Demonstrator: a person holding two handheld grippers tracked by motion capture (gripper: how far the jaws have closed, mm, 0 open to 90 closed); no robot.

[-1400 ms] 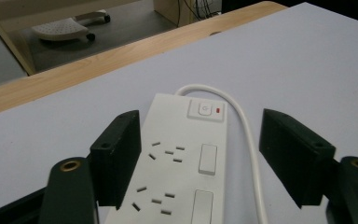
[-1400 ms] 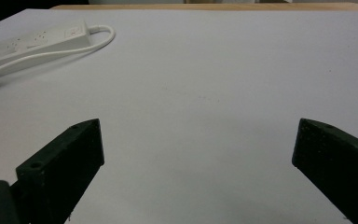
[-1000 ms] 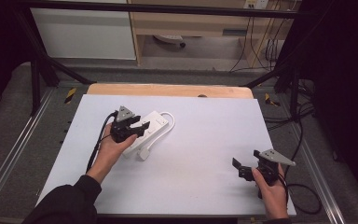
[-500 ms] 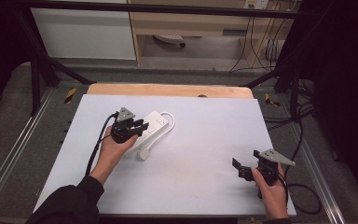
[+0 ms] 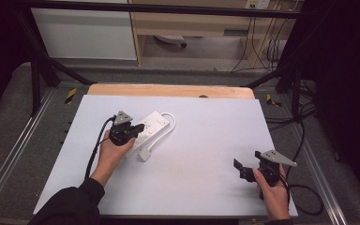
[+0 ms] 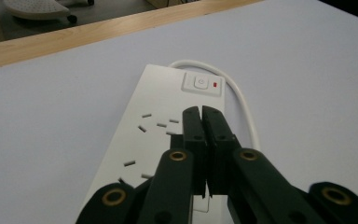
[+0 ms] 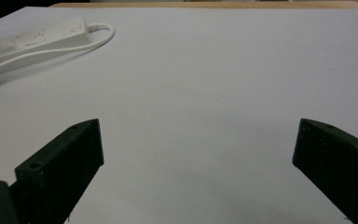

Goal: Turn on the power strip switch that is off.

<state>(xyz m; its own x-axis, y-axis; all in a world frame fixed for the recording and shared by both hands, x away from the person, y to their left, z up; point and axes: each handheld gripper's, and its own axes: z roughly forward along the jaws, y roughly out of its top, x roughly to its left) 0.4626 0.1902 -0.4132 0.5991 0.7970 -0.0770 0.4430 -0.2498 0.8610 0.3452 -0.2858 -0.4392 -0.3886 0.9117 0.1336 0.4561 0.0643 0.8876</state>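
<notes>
Left tongs (image 6: 201, 114) are over the white power strip (image 6: 154, 126), jaws pressed together with nothing visible between them, tips poised above the strip's socket face just short of the switch (image 6: 200, 83). From the high view, the power strip (image 5: 151, 125) lies toward the counter's (image 5: 206, 140) far-left quarter, angled, its white cord (image 5: 171, 119) looping round the far end and running back beside the body to the plug (image 5: 145, 153) on the near side. Left tongs (image 5: 138, 127) sit right on top of the strip's near half there.

Over at the near-right corner, the right tongs (image 5: 239, 169) hang above bare counter, well apart from the action. In the right gripper view the jaws stand wide, nothing between them, and the power strip (image 7: 32, 39) lies far off at the upper left.

The step in hand looks like a press: closed tips used as a poker, heading for that switch with the red indicator (image 6: 215, 85) beside it. I cannot tell whether the tips touch the strip yet. The next move calls for a short nudge forward, then a straight push down, centred on the button. Come in off-centre and the light strip may skid or pivot on the smooth counter. The right tongs could come across to steady the far end.
</notes>
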